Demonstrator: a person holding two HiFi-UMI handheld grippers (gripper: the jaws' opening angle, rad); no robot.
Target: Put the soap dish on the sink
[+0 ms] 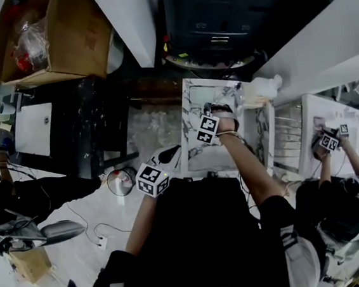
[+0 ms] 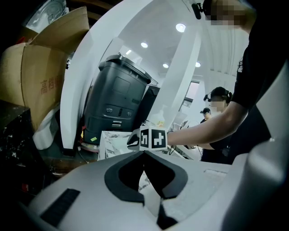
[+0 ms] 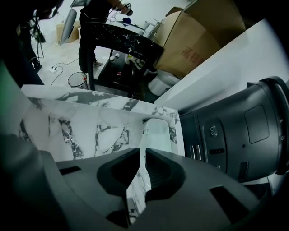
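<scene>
The soap dish (image 3: pixel 159 135), pale and translucent, lies at the far corner of the marble sink (image 3: pixel 90 131) in the right gripper view. My right gripper (image 3: pixel 143 151) points at its left rim, its jaws closed to a thin slit that seems to pinch that rim. In the head view the right gripper (image 1: pixel 209 110) hovers over the sink (image 1: pixel 196 154), and the dish is hidden beneath it. My left gripper (image 1: pixel 168 155) hangs left of the sink. Its jaws (image 2: pixel 144 153) meet with nothing between them. It looks at the sink (image 2: pixel 110 142) and at the right gripper's marker cube (image 2: pixel 152 138).
A dark grey bin (image 1: pixel 217 21) stands just beyond the sink. A cardboard box (image 1: pixel 60 37) and a black table (image 1: pixel 82 131) sit to the left. Another person (image 1: pixel 333 149) works at a white rack on the right. Cables trail over the floor (image 1: pixel 86 226).
</scene>
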